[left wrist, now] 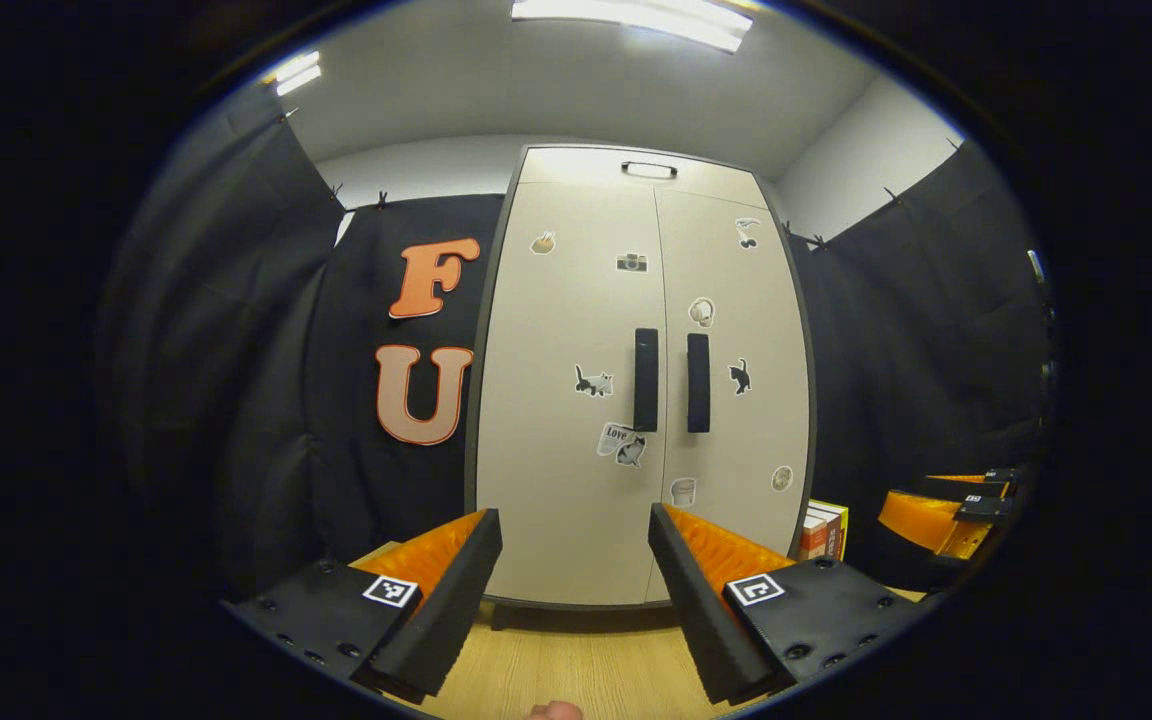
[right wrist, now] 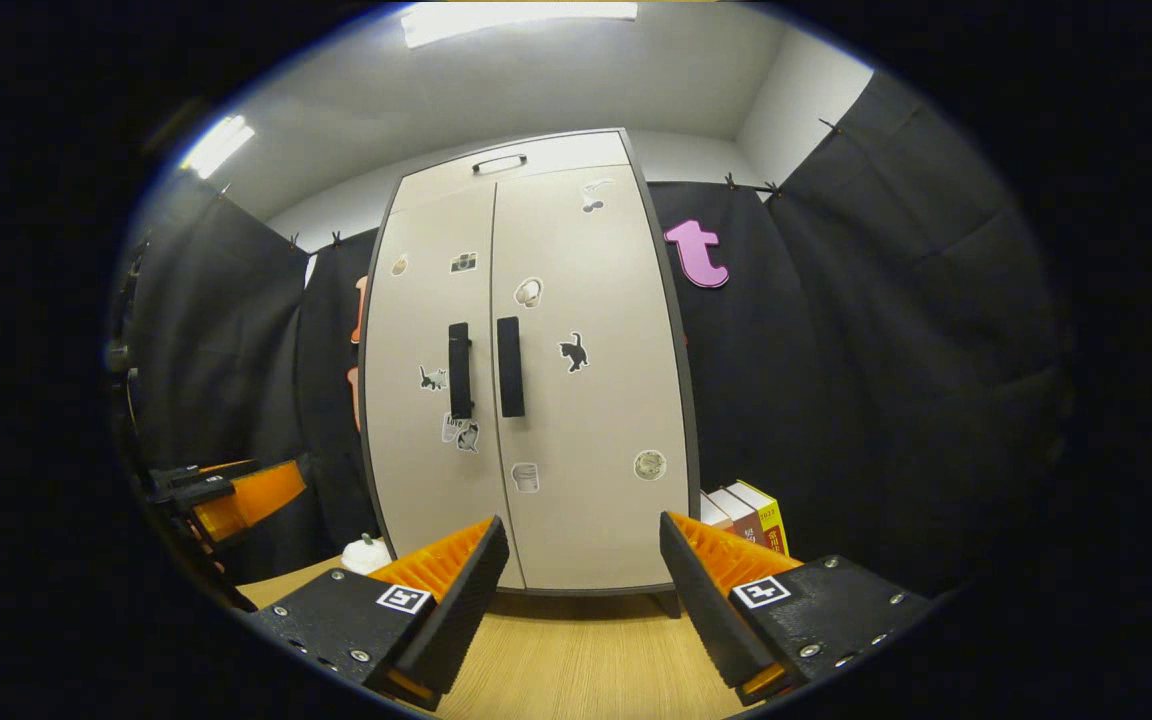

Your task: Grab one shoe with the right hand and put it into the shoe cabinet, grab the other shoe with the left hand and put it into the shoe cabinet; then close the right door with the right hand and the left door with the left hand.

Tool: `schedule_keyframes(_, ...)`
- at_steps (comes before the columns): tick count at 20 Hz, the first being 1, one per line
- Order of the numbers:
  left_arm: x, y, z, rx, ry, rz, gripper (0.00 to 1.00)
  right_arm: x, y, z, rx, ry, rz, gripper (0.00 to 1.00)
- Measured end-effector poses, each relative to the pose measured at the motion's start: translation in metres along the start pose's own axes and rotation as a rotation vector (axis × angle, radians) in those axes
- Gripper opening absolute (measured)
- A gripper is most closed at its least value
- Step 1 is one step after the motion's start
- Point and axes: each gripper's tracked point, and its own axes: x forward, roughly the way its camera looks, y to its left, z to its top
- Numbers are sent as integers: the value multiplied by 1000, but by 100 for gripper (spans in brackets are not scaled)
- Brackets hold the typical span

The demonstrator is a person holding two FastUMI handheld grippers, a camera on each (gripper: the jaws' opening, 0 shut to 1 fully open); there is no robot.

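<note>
The pale shoe cabinet (left wrist: 576, 330) (right wrist: 576, 420) stands straight ahead with both doors shut, stickers on them and two dark vertical handles (left wrist: 671, 380) (right wrist: 484, 368) side by side at the middle seam. My left gripper (left wrist: 576, 585) is open in front of the doors, a short way back, nothing between its fingers. My right gripper (right wrist: 584, 590) is open too and empty, facing the same doors from the right. The other gripper (left wrist: 946, 510) (right wrist: 226, 495) appears at the edge of each view.
The cabinet rests on a wooden floor or tabletop (left wrist: 576, 665) (right wrist: 586, 650). Several books (left wrist: 824, 530) (right wrist: 746, 512) stand against the cabinet's right side. A small white object (right wrist: 366, 553) lies by its left foot. Black cloth walls close in on both sides.
</note>
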Motion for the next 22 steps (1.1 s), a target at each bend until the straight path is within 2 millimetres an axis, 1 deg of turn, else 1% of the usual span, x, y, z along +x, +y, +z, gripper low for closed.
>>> schedule_keyframes(4, 1, 3, -5, -27, 20, 9, 96, -1, -4, 0, -7, 7, -11, 94)
schedule_keyframes(8, 3, 11, -10, -36, 30, 31, 96, 0, -7, 2, 12, 1, -19, 94)
schedule_keyframes(9, 1, 13, -11, -35, 34, 37, 96, 0, -7, 1, 15, 0, -19, 98)
schedule_keyframes(10, 1, 14, -13, -37, 40, 39, 96, 0, -7, 0, 13, 3, -21, 94)
schedule_keyframes(13, 1, 13, -14, -42, 44, 39, 96, 0, -6, -3, 12, 12, -18, 94)
schedule_keyframes(14, 1, 14, -14, -40, 42, 40, 94, 1, -6, -3, 14, 11, -19, 94)
schedule_keyframes(15, 2, 13, -13, -38, 42, 40, 94, 1, -6, -1, 15, 7, -19, 94)
schedule_keyframes(16, 1, 13, -13, -38, 42, 39, 96, 2, -6, 0, 16, 3, -18, 94)
schedule_keyframes(22, 2, 13, -13, -38, 44, 39, 96, 2, -6, -1, 26, 9, -20, 94)
